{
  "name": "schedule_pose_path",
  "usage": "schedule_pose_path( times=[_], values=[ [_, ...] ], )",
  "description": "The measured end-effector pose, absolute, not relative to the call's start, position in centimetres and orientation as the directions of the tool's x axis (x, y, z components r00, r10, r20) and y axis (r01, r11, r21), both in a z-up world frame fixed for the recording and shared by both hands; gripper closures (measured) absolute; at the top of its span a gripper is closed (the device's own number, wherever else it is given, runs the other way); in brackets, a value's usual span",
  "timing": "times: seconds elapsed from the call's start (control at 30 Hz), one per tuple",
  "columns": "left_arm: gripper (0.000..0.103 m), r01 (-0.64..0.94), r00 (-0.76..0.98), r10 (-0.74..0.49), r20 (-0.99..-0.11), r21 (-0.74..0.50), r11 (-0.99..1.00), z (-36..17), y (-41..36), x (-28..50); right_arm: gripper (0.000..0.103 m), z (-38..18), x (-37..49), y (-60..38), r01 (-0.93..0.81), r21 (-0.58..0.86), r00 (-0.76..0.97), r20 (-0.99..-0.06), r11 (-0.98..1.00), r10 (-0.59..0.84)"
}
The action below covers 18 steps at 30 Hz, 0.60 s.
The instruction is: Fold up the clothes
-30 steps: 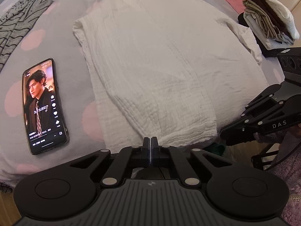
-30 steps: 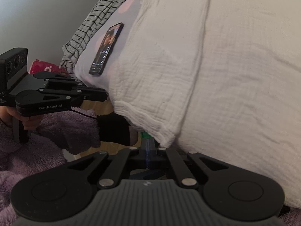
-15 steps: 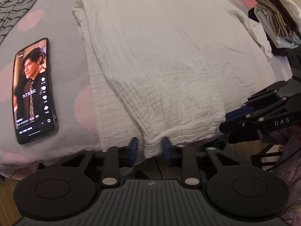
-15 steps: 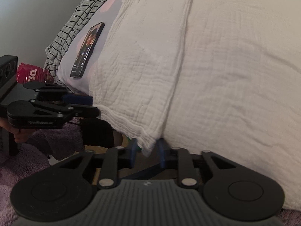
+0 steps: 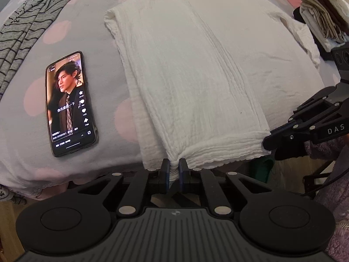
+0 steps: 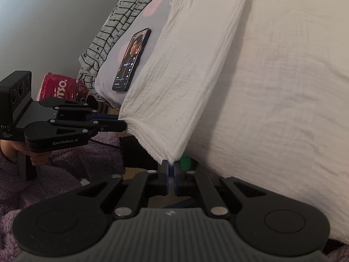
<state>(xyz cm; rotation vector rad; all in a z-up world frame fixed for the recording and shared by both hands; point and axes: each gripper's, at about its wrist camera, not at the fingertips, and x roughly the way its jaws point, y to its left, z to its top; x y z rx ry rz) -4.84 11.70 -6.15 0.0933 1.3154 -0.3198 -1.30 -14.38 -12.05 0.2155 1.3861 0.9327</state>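
Two tools grip the white garment's (image 5: 196, 83) hem at the bed's (image 5: 104, 39) near edge, left tool (image 5: 174, 170) closing on cloth, right tool (image 6: 171, 170) pinching its corner; one side seems folded, further folds remain.

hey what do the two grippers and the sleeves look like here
Both grippers, left gripper and right gripper, are matte black linkage frames with silver pivot pins, round side discs, a ribbed grey base and blue pads. White lettering reads DAS and GenRobot.AI. The sleeve is fuzzy purple.
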Motion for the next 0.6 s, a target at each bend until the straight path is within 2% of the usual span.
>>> schedule_pose_path(
  times=[0.13, 0.23, 0.3, 0.37, 0.6],
  values=[
    [0.096, 0.279, 0.177, -0.160, -0.971, -0.106, 0.954, -7.2, 11.5, -4.3, 0.098, -13.0, -1.2, -13.6, -0.445, 0.600, -0.102, -0.771, 0.664, 0.628],
    [0.095, 0.297, 0.179, -0.159, -0.971, -0.101, 0.950, -6.6, 11.1, -4.2, 0.093, -13.5, -1.1, -13.5, -0.464, 0.565, -0.101, -0.799, 0.682, 0.593],
    [0.087, 0.313, 0.203, -0.187, -0.961, -0.118, 0.942, -5.7, 10.7, -4.2, 0.085, -13.3, -0.9, -13.6, -0.477, 0.544, -0.091, -0.812, 0.690, 0.577],
    [0.082, 0.333, 0.247, -0.219, -0.944, -0.129, 0.934, -4.5, 10.3, -4.2, 0.068, -12.8, -0.7, -14.0, -0.487, 0.525, -0.075, -0.821, 0.698, 0.566],
    [0.081, 0.391, 0.323, -0.308, -0.895, -0.170, 0.904, -2.2, 6.9, -2.4, 0.068, -10.4, 0.6, -17.1, -0.486, 0.423, 0.096, -0.844, 0.764, 0.528]
  ],
)
